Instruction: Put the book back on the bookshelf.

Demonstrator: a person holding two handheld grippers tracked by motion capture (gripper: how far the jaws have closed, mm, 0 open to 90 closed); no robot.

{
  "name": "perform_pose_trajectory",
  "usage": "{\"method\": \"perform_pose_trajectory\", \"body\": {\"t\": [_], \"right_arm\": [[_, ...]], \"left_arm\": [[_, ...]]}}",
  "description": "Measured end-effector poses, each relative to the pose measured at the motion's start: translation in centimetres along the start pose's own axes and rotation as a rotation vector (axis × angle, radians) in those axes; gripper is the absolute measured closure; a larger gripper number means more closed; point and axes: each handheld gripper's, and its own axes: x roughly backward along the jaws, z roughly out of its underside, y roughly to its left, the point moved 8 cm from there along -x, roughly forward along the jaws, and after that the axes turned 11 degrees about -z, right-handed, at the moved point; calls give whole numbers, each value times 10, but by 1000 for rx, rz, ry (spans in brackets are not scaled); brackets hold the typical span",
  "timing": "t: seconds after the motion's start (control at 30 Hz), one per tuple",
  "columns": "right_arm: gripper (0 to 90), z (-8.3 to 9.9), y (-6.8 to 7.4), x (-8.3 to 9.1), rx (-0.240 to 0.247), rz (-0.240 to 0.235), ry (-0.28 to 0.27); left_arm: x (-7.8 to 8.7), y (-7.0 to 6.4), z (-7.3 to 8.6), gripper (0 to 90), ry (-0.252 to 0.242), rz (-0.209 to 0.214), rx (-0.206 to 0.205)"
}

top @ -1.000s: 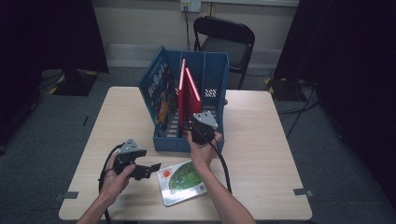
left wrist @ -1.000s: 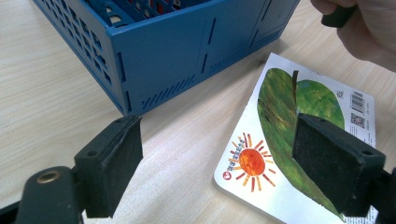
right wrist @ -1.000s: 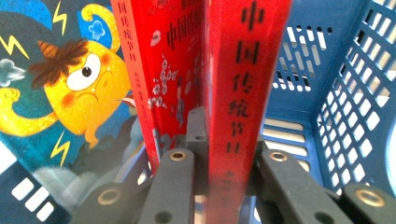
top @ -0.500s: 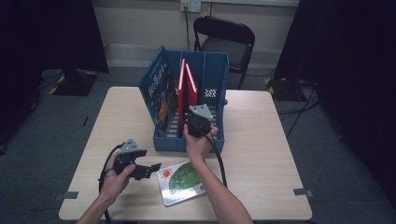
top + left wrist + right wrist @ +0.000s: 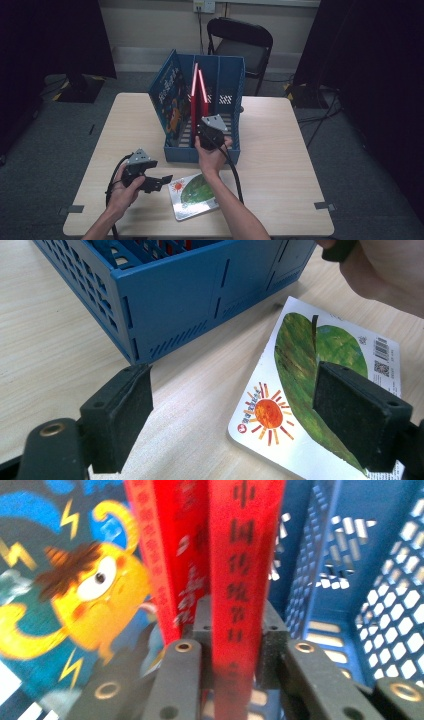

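Between the right gripper (image 5: 235, 645) jaws, now pushed deeper into the blue plastic crate (image 5: 235, 90): thin red book (image 5: 242, 555), being pinched upright. Left gripper (image 5: 240, 425) is idling, jaws spread over the leaf-and-sun picture book (image 5: 300, 390) on the tabletop (image 5: 45, 340).

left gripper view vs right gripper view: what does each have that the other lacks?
Left gripper view alone: the open left gripper over the table, aimed at the flat leaf-and-sun book, plus the crate's outer corner.
Right gripper view alone: the right gripper clamped on a red book standing inside the crate, a second red book and a cartoon-monster book beside it.
Both: the blue crate.
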Motion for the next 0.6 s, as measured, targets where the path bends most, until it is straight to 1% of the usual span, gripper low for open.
{"method": "perform_pose_trajectory", "body": {"t": [0.03, 0.07, 0.1, 0.17, 0.2, 0.23, 0.27, 0.3, 0.33, 0.4, 0.43, 0.5, 0.53, 0.6], "right_arm": [[746, 5, 3, 2, -1, -13, 15], [746, 5, 3, 2, -1, -13, 15], [737, 6, 3, 2, 2, -23, 18], [707, 11, 5, 4, -5, -64, 28], [707, 11, 5, 4, -5, -64, 28], [682, 10, 6, 8, -10, -95, 29], [682, 10, 6, 8, -10, -95, 29], [676, 11, 7, 15, -8, -130, 31], [676, 11, 7, 15, -8, -130, 31], [696, 16, 8, 22, 2, -157, 41], [697, 18, 8, 25, 11, -163, 47], [725, 27, 7, 29, 15, -188, 74], [734, 29, 7, 29, 14, -194, 78], [738, 37, 7, 28, 17, -205, 105]], "left_arm": [[0, 0, 0, 161, 0, 0, 2], [0, 0, 0, 161, 0, 0, 2], [0, 1, 0, 161, -1, 0, -2], [0, 0, 0, 161, 0, -1, 1], [0, 0, 0, 161, 0, -1, 1], [0, 0, 0, 161, 1, -2, 0], [0, 0, 0, 161, 1, -2, 0], [0, 0, 0, 161, 0, -1, 1], [0, 0, 0, 161, 0, 0, 1], [0, 0, 0, 161, 1, 0, 3], [0, 0, 0, 161, 1, -2, 2], [0, -1, 0, 161, 6, -1, 0], [-1, -2, 0, 161, 2, 0, -1], [-2, -3, 0, 161, 4, 2, -10]]}}
